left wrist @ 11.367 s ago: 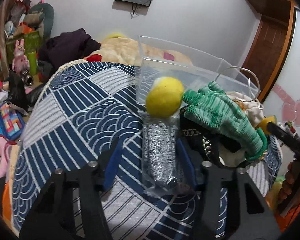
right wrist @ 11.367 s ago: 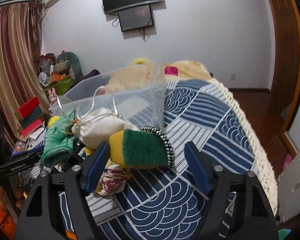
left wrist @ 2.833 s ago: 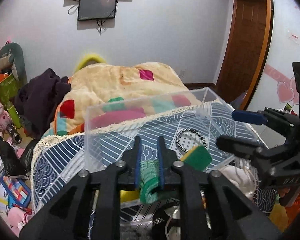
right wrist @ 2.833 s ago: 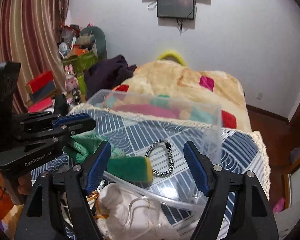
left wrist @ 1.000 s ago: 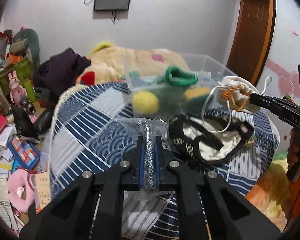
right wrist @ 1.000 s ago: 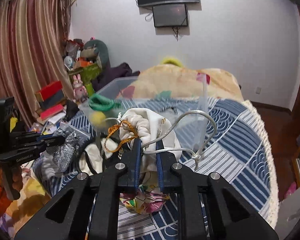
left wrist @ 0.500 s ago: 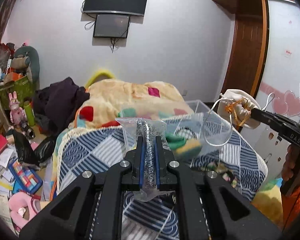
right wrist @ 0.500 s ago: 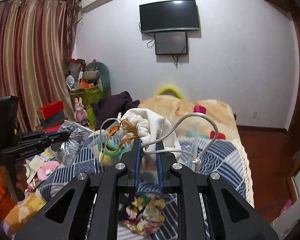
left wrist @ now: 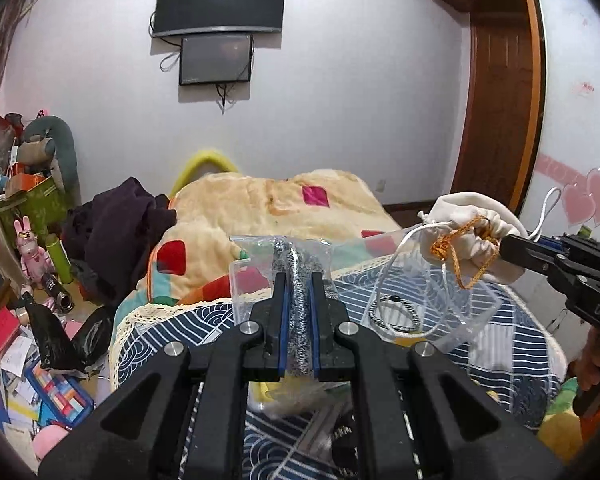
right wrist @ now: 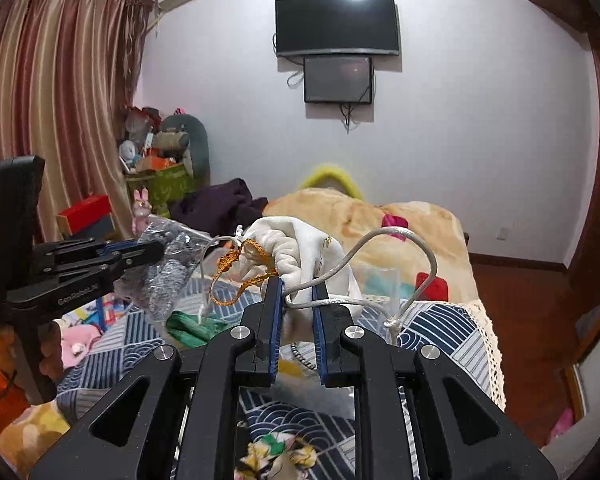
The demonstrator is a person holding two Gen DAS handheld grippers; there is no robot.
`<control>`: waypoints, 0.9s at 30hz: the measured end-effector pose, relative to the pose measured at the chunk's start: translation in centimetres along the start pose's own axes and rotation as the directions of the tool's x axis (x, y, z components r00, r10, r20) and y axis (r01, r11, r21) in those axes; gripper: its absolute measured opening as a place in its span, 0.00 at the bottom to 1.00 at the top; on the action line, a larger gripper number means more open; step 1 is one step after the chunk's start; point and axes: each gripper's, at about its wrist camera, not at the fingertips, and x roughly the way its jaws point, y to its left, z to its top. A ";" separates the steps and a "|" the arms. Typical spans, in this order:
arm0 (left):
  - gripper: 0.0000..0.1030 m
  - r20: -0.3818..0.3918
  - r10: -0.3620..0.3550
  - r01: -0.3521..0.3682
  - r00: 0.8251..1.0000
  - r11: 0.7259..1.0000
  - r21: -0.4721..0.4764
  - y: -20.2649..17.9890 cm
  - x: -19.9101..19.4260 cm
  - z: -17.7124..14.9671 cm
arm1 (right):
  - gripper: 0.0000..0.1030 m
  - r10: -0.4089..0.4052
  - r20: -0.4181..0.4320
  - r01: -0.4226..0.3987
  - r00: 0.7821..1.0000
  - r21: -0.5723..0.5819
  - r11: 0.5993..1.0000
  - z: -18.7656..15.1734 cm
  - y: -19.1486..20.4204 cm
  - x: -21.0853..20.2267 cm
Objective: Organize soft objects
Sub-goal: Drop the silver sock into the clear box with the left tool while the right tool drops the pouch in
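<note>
My left gripper [left wrist: 299, 280] is shut on a clear plastic bag with a silver scrubber [left wrist: 296, 276] and holds it in the air over the clear plastic bin [left wrist: 476, 308]. It also shows in the right wrist view [right wrist: 168, 268]. My right gripper [right wrist: 296, 286] is shut on a white drawstring pouch [right wrist: 296, 248] with a white cord and an orange string, held above the bin. The pouch also shows in the left wrist view [left wrist: 468, 236]. A green glove [right wrist: 192, 326] and a beaded bracelet [left wrist: 396, 312] lie in the bin.
The bin stands on a round table with a blue wave-pattern cloth [left wrist: 512, 344]. A floral scrunchie [right wrist: 276, 460] lies on the cloth near me. A bed with a yellow blanket [left wrist: 280, 208] is behind, and clutter covers the floor at left [left wrist: 28, 344].
Both grippers have risen with their loads and now hold them higher, over the bin. The view has tilted up toward the wall and the screens.
</note>
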 end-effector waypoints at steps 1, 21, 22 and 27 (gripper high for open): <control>0.08 -0.009 0.009 -0.009 1.000 1.000 0.006 -0.1 0.7 0.0 | 0.12 -0.001 -0.011 0.001 1.000 -0.002 1.000 0.0 0.0 0.4; 0.08 -0.167 0.008 -0.017 0.986 0.999 -0.050 0.8 8.0 -2.5 | 0.16 0.038 -0.257 -0.041 0.966 -0.006 0.999 -1.9 0.3 8.6; 0.09 -0.168 0.011 -0.020 0.986 0.999 -0.051 0.8 8.0 -2.6 | 0.16 0.039 -0.265 -0.041 0.964 -0.002 0.999 -2.0 0.2 8.7; 0.12 -0.175 0.018 -0.028 0.984 0.998 -0.056 1.2 7.6 -2.9 | 0.31 0.057 -0.291 -0.051 0.955 0.030 0.998 -2.0 -0.5 8.4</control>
